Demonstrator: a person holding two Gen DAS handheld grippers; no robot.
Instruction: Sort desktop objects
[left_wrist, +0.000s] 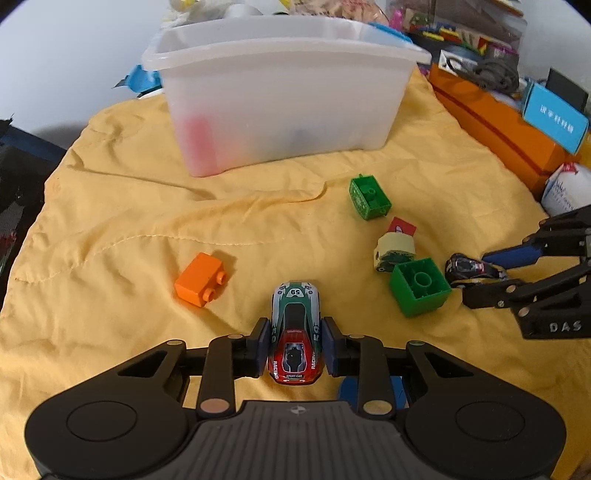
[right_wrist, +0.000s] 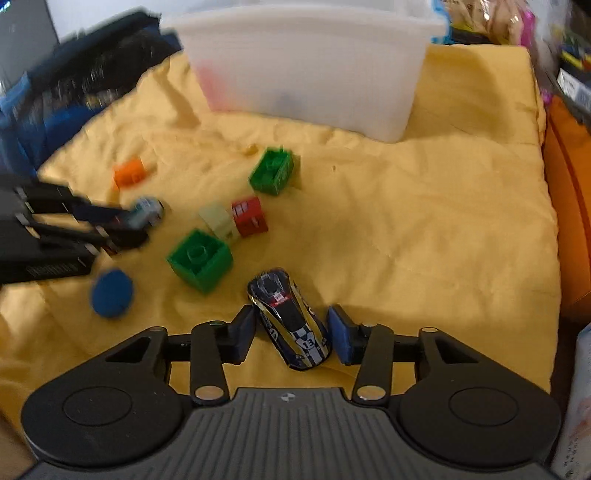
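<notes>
Left claw (left_wrist: 295, 345) pinches the green-red car (left_wrist: 295, 332) by its sides, low over the yellow cloth (left_wrist: 129, 221). Right claw (right_wrist: 291, 334) stands half-wide, pads clear of the dark car (right_wrist: 290, 319) lying skewed between them. Risk: closing on that slant could twist the car or squirt it out toward the green block (right_wrist: 199, 258); bin (left_wrist: 280, 96) is well apart.

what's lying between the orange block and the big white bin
Nothing but bare, wrinkled yellow cloth between the orange block and the white bin, as the left wrist view shows.
</notes>
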